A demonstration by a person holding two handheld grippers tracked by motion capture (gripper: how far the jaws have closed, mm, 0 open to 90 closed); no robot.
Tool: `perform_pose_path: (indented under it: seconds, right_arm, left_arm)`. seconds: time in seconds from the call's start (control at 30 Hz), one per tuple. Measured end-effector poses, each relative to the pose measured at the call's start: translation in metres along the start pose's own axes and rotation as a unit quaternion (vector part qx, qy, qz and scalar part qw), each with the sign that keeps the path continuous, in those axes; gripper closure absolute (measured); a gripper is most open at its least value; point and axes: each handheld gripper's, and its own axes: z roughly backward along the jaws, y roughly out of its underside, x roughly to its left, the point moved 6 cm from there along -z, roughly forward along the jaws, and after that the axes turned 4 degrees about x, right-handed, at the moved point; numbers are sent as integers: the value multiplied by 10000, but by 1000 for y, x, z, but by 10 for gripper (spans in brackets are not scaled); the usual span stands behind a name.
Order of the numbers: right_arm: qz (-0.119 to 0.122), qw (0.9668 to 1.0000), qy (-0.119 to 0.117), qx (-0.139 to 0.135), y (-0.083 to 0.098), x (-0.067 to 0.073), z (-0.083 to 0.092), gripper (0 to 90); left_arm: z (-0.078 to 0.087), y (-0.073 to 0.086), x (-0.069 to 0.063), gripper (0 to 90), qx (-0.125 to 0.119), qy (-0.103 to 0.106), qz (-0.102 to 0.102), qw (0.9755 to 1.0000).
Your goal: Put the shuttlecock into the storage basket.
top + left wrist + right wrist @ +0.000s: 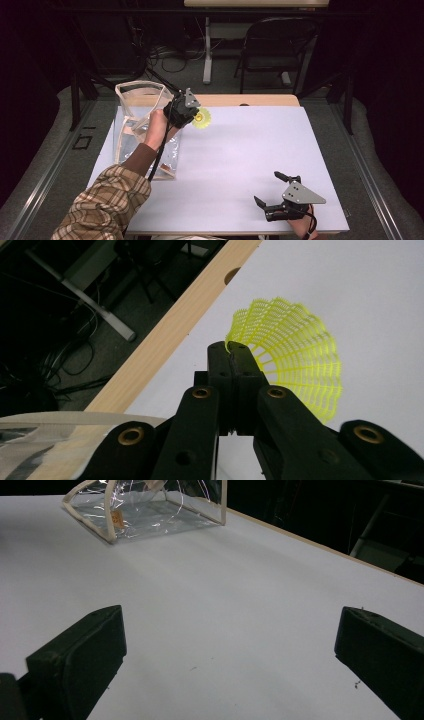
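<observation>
1. Two grippers show in the high view: the left gripper holds a yellow shuttlecock near the table's far edge, just beside a clear bag; the right gripper rests near the front edge, well apart, jaws spread.
2. Left gripper view: the jaws are clamped together on the rim of the shuttlecock's mesh skirt, which fans out beyond and to the right of the tips.
3. Right gripper view: the jaws stand wide apart over bare table, the bag far ahead.

Left tool: black, brass-ringed screw holes, grey 3-cornered plate, black cable. Right tool: same. Sleeve: tan/brown plaid w/ brown cuff.
</observation>
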Motion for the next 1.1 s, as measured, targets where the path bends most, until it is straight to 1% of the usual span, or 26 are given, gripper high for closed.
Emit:
perform_pose_path:
  seconds: [0.27,0.4,0.5,0.7,0.73,0.87,1.1]
  right_arm:
    - [13,10000,3,10,0,0,0,0]
    - [5,10000,0,16,0,0,0,0]
    - [14,10000,-3,15,0,0,-1,0]
    - [11,10000,-4,21,0,0,-1,0]
    - [14,10000,-4,24,1,0,-1,0]
    - [20,10000,2,26,0,0,0,0]
    - [24,10000,8,31,0,0,-1,0]
  left_arm:
    - [7,-7,5,900,-55,-69,-29,10000]
    - [10,-10,7,900,-78,-71,-56,9999]
    - [11,-11,8,900,-99,-74,-24,9999]
    - [15,-16,13,900,-126,-65,-32,9999]
    - [16,-17,13,900,-128,-79,-67,9999]
    - [17,-21,15,900,-167,-77,-44,9998]
    - [20,-27,17,900,-207,-88,-71,9997]
